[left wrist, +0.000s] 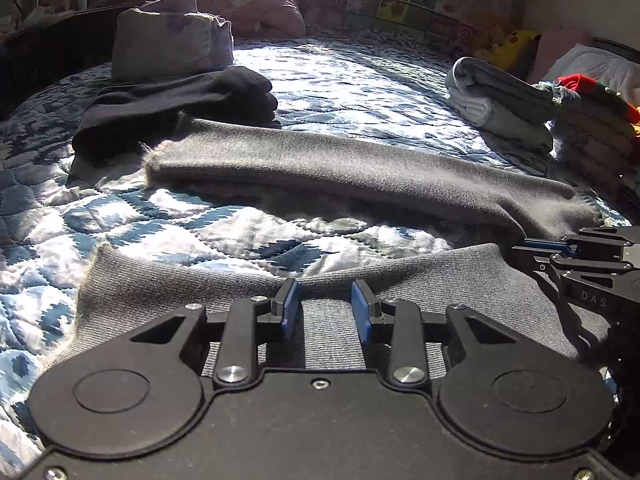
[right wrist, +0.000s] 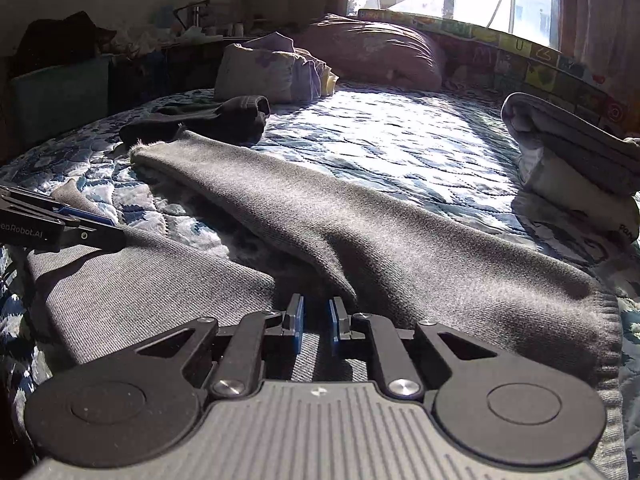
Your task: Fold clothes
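A long grey knitted garment lies across the blue-and-white quilt, folded back on itself at the right. Its near layer runs under both grippers. My left gripper hovers low over this near layer with its blue pads apart and only flat cloth showing between them. My right gripper sits at the fold, pads a narrow gap apart, cloth showing beneath. Each gripper shows in the other's view: the right one at the right edge, the left one at the left edge.
A black garment lies beyond the grey one's far end. Pillows and a pink duvet sit at the bed's head. A folded stack and a colourful clothes pile are at the right.
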`<state>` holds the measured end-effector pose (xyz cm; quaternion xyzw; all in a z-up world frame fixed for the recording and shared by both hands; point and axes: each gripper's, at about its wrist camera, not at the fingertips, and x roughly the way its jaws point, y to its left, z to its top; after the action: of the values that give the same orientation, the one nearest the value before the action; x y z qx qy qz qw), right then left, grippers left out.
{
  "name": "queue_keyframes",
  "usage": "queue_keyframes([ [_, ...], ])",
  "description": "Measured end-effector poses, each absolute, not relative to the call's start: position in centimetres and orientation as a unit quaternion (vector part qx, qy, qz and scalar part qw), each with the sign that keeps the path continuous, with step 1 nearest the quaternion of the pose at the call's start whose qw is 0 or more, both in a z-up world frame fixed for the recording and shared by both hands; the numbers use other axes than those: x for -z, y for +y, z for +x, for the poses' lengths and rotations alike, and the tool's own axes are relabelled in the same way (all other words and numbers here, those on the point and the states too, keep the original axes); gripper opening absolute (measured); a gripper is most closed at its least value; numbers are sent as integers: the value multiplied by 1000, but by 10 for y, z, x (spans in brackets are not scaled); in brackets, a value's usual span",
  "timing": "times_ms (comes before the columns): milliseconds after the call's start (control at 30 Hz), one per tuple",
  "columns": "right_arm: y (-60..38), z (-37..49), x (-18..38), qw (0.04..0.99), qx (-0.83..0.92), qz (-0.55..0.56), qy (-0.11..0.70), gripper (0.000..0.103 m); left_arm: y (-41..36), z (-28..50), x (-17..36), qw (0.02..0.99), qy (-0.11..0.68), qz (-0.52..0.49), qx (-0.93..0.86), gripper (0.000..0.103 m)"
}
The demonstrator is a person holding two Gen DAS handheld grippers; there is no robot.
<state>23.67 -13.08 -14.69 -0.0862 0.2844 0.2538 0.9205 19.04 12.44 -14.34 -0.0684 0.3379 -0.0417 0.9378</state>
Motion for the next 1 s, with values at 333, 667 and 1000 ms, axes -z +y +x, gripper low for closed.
queue_keyframes([
  [333, -154, 219, 132, 931, -230, -131, 252, 15, 142, 185, 128, 946, 312, -92, -5, 23],
  [667, -129, 245, 134, 922, -257, -126, 262, 15, 185, 240, 117, 941, 291, -165, -55, 45],
  [1000, -107, 267, 150, 910, -260, -161, 280, 16, 197, 306, 127, 931, 334, -80, -121, 4],
])
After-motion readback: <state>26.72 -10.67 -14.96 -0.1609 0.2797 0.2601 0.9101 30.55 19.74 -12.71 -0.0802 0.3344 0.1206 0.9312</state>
